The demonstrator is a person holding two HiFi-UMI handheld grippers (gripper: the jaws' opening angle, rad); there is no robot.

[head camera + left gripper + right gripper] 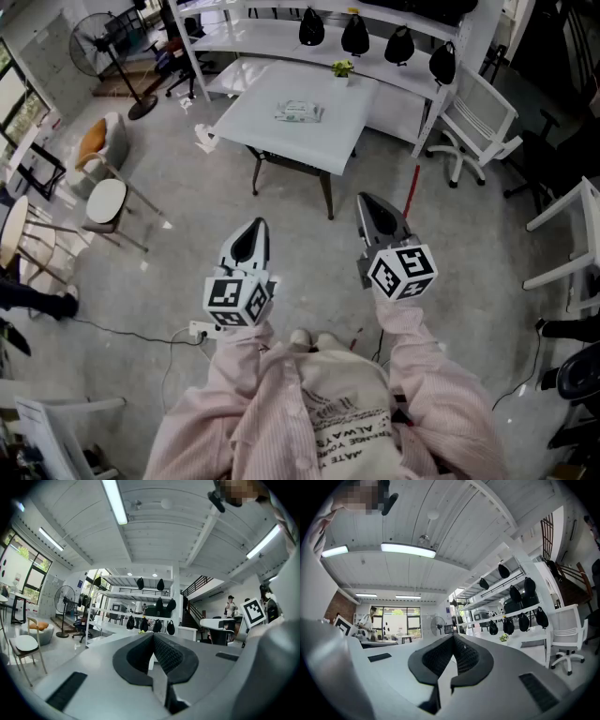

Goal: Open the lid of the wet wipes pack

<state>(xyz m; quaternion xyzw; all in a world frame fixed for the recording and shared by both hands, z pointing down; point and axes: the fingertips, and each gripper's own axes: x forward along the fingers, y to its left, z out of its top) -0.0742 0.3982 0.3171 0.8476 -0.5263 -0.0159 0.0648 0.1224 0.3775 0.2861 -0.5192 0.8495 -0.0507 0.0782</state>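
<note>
The wet wipes pack point(299, 112) lies flat on the white table point(281, 131) ahead of me, white with green print, its lid down. Both grippers are held level in front of my chest, well short of the table. My left gripper point(251, 228) is shut with nothing between its jaws; in the left gripper view its tips point(153, 635) meet. My right gripper point(371, 200) is also shut and empty, with its tips point(453, 636) together in the right gripper view. The pack is not visible in either gripper view.
A small potted plant point(342, 68) stands at the table's far edge. Behind it runs a white shelf point(375, 19) with black bags point(354, 36). A white office chair point(478, 122) is at the right, a fan point(98, 42) and small chairs at the left. A cable lies on the floor.
</note>
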